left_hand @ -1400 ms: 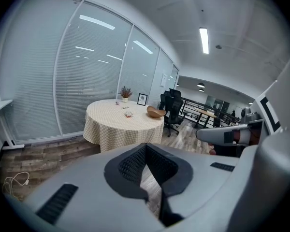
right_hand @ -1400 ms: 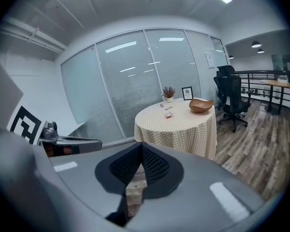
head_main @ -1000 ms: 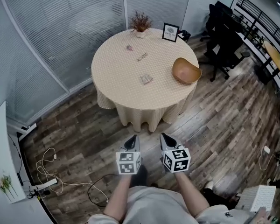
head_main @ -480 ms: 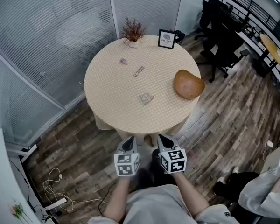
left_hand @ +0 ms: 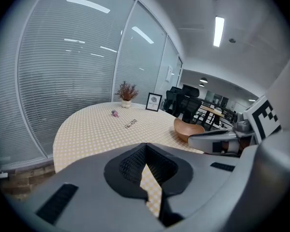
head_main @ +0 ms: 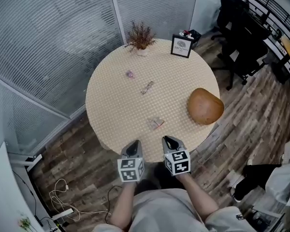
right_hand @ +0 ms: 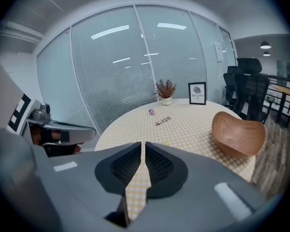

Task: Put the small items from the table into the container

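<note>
Head view: round table (head_main: 111, 105) with a pale yellow checked cloth, standing on wood-plank floor beside a curved glass wall with blinds.

Left hand-held gripper (head_main: 134, 144): low in frame at the near edge of the table, pointing towards it. In the left gripper view the jaws are closed, black ribbed pads meeting at the tips.

Right hand-held gripper (head_main: 168, 140): just beside the left one, same heading. In the right gripper view the jaws are also closed, pad to pad, only a thin seam between them.

Both marker cubes face the head camera. The person's forearms show below them.

Task items on the table:
- small packet (head_main: 155, 123): nearest the grippers, lying flat just beyond their tips.
- strip wrapper (head_main: 147, 87): near the table centre, lying diagonally.
- pink item (head_main: 130, 74): further back and left of the strip wrapper. It is too small to identify.
- All three lie apart from each other, none in the container.

Container: wooden bowl (head_main: 205, 106), at the right edge of the table, well apart from the three items. Its rim is uneven, and in the right gripper view the hollow faces that gripper.

Other things on the table: dried plant in a small pot (head_main: 141, 36) at the far edge, and a framed card (head_main: 181, 46) upright to its right.

Off the table: black office chairs (head_main: 241, 37) at upper right; a white cable (head_main: 60, 197) on the floor at lower left.
</note>
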Available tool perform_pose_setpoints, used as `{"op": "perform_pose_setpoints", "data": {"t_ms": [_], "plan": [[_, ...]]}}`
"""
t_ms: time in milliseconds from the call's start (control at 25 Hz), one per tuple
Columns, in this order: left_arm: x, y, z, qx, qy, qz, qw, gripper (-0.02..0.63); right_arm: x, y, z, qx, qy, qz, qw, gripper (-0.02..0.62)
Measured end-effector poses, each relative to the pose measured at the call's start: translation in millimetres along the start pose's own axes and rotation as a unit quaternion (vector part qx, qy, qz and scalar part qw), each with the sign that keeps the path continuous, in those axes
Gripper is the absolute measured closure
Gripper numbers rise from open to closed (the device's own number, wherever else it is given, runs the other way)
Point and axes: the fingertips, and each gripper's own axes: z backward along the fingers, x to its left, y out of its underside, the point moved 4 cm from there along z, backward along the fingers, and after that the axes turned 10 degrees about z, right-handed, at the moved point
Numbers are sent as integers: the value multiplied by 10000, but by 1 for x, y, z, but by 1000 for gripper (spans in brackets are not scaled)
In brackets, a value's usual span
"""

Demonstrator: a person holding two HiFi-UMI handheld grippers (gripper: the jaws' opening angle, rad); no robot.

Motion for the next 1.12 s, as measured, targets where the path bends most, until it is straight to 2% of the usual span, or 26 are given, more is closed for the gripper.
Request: {"op": "perform_pose_setpoints", "data": {"t_ms": [120, 280, 600, 680, 840, 1120], "plan": [[9, -18, -24, 4, -123, 42, 9999, 601, -18, -3, -39, 252, -157, 117, 9995, 571], [22, -32, -49, 86, -204, 106, 9997, 601, -31, -1, -85, 533, -222, 255, 9980, 475], [53, -47, -70, 319, -173, 137, 9992, 601, -33, 22, -160, 1109, -57, 461, 9927, 268], [62, -49, -74, 387, -170, 144, 9990, 601, -30, 32, -175, 1330, -95, 582, 9894, 246], [76, -47, -83, 502, -190, 184, 9984, 601, -31, 48, -197, 1726, -50, 798, 9817, 245], [90, -47, -87, 577, -239, 226, 9978, 601, -40, 67, -215, 2114, 156, 763, 9743, 247]]}}
